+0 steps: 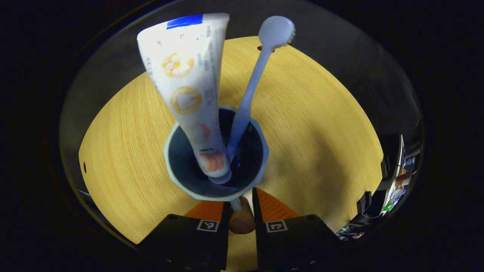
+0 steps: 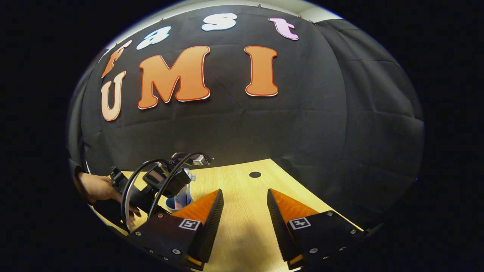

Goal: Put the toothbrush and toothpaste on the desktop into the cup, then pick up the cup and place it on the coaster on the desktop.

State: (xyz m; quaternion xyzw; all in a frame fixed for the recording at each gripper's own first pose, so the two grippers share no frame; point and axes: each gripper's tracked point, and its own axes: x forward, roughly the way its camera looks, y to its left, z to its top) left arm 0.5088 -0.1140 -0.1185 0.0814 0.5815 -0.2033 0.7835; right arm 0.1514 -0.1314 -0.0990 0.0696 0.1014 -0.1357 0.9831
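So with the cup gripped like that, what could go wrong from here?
1. The toothpaste and toothbrush stand tall and lean outward from the cup; a tilt or jolt could tip them out.
2. The left gripper seems to pinch only the cup's handle, so the cup might swing or slip.
3. No coaster is visible ahead in the left gripper view, so placement could miss. The right gripper hangs open, apart from the cup.

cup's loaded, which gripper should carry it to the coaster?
Left. Its gripper is closed on the cup handle, with the toothpaste and toothbrush already inside. The right gripper is open, away from the cup, over bare table.
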